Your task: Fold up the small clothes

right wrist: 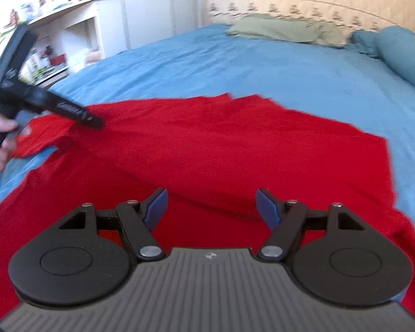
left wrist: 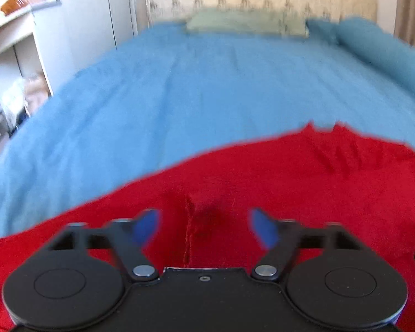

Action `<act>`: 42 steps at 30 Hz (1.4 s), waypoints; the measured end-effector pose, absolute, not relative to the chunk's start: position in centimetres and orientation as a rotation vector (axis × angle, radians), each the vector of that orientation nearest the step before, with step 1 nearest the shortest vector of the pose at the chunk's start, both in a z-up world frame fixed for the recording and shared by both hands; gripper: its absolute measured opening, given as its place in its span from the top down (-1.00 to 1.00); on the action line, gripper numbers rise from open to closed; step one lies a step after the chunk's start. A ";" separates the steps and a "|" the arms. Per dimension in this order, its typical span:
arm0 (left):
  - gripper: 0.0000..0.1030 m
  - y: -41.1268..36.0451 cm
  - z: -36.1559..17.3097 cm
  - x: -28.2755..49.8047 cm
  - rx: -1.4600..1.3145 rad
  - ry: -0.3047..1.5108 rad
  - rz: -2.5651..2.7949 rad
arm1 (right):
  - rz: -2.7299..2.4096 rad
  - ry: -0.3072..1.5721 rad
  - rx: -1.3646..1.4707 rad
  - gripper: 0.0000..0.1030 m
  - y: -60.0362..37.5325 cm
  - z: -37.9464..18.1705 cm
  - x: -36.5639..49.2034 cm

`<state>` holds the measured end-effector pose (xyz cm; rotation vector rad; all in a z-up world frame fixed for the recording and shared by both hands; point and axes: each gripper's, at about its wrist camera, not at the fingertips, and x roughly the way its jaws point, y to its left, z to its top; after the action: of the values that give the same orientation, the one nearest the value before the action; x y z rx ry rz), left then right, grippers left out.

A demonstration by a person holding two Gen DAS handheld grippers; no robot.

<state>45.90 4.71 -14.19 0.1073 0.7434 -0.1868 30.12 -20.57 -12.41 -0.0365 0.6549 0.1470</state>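
Observation:
A red garment point(right wrist: 221, 144) lies spread on the blue bedspread point(right wrist: 262, 69); it also fills the lower part of the left wrist view point(left wrist: 262, 182). My left gripper point(left wrist: 204, 225) is open, its blue pads apart, low over the red cloth near a seam. In the right wrist view the left gripper point(right wrist: 94, 120) shows from the side at the garment's left sleeve, held by a hand. My right gripper point(right wrist: 211, 206) is open and empty, low over the near part of the garment.
A green pillow point(right wrist: 285, 29) and a blue bolster point(right wrist: 401, 52) lie at the head of the bed by a cream headboard point(right wrist: 318, 2). White shelves with clutter point(right wrist: 55, 41) stand left of the bed. The blue bedspread point(left wrist: 193, 88) stretches beyond the garment.

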 end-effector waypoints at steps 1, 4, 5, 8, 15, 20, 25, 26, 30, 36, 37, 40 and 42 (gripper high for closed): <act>-0.79 4.7 -13.6 45.4 0.095 0.713 -0.207 | 0.117 0.643 -0.037 -0.68 -21.3 -12.2 30.1; -0.79 3.9 -12.9 44.8 0.084 0.708 -0.266 | 0.006 0.634 -0.047 -0.68 -24.1 -12.2 30.8; -0.79 3.5 -13.0 44.7 0.088 0.716 -0.279 | -0.031 0.645 -0.045 -0.68 -25.4 -12.5 31.1; -0.79 2.4 -13.5 44.4 0.109 0.729 -0.313 | -0.130 0.699 -0.009 -0.66 -29.3 -14.0 31.0; -0.79 1.0 -14.5 43.3 0.128 0.721 -0.393 | -0.094 0.673 0.022 -0.71 -32.3 -13.3 28.7; -0.84 0.9 -15.7 44.5 0.088 0.751 -0.402 | -0.071 0.647 -0.043 -1.00 -31.2 -12.8 32.0; -0.84 2.4 -17.9 45.2 0.017 0.813 -0.372 | -0.061 0.681 -0.029 -1.00 -31.4 -15.0 34.1; -0.84 2.8 -17.7 44.9 -0.002 0.805 -0.368 | -0.057 0.676 -0.003 -1.00 -31.9 -15.1 34.0; -0.88 4.3 -16.3 42.5 -0.074 0.742 -0.344 | -0.055 0.643 0.025 -1.00 -32.0 -13.7 32.9; -0.96 4.6 -18.1 42.1 -0.067 0.799 -0.330 | 0.004 0.659 -0.060 -1.00 -30.4 -14.4 30.4; -0.96 4.5 -17.8 41.8 -0.059 0.800 -0.326 | -0.002 0.668 -0.062 -1.00 -30.4 -14.9 30.3; -0.96 5.4 -16.0 40.4 -0.103 0.799 -0.312 | -0.015 0.672 -0.037 -1.00 -30.4 -14.3 30.4; -0.96 6.7 -14.5 38.7 -0.133 0.767 -0.294 | -0.010 0.655 -0.052 -1.00 -29.6 -12.9 30.0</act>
<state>38.68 6.70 -14.45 -0.1330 0.7668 -0.2944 30.02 -29.65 -12.93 -0.0517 0.6550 -0.0103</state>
